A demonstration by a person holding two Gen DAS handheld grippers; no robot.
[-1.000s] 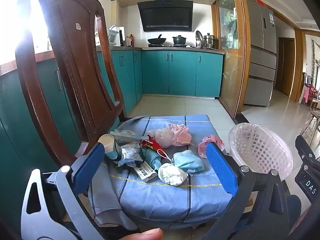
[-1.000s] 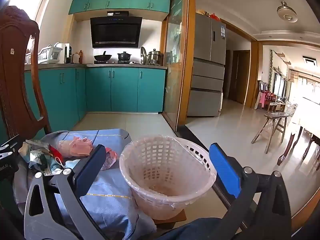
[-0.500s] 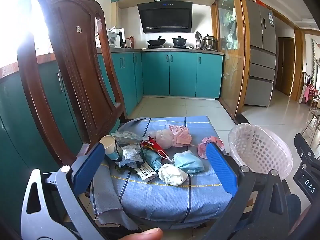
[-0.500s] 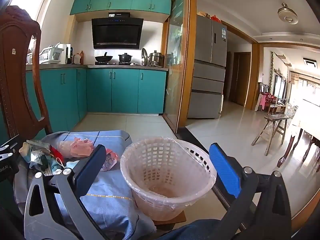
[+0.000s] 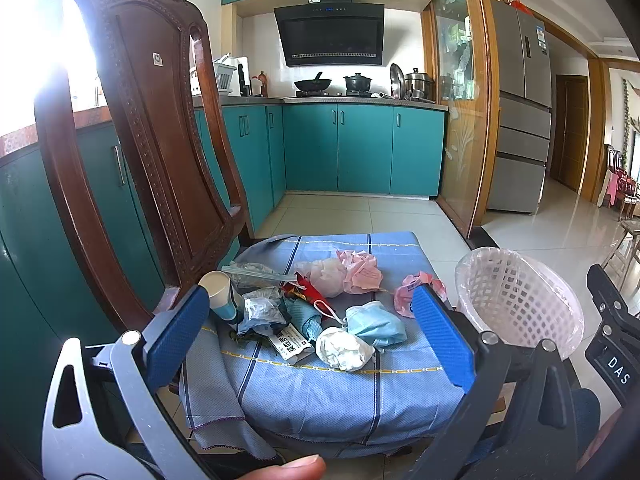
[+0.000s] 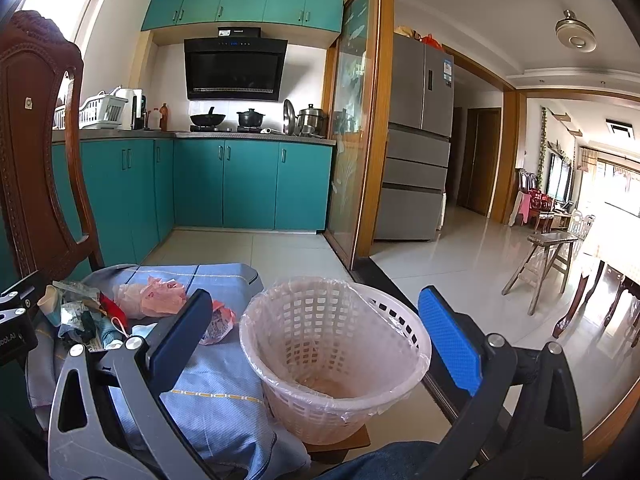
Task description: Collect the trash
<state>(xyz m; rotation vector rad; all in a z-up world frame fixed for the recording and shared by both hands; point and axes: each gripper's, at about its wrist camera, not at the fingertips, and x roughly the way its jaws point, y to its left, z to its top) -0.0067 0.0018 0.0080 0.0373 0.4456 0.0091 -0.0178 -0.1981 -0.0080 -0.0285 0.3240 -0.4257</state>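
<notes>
Trash lies scattered on a blue cloth [image 5: 320, 388] over a chair seat: a white crumpled tissue [image 5: 344, 349], a blue face mask [image 5: 376, 326], pink crumpled paper [image 5: 362, 272], a pink bag [image 5: 408, 294], a paper cup [image 5: 220, 292] and wrappers [image 5: 290, 342]. A white lined basket [image 6: 336, 356] stands to the right of the seat. My left gripper [image 5: 312, 328] hovers open just before the pile, holding nothing. My right gripper [image 6: 316, 340] is open in front of the basket, with nothing in it either.
A carved wooden chair back [image 5: 136, 140] rises at the left of the seat. Teal kitchen cabinets [image 5: 340, 148] line the far wall, with a fridge [image 6: 416, 136] by the doorway. A wooden stool [image 6: 548, 256] stands on the tiled floor at right.
Both views have shifted slightly, as both grippers rose a little. The trash and basket stay in place and both grippers stay open.
</notes>
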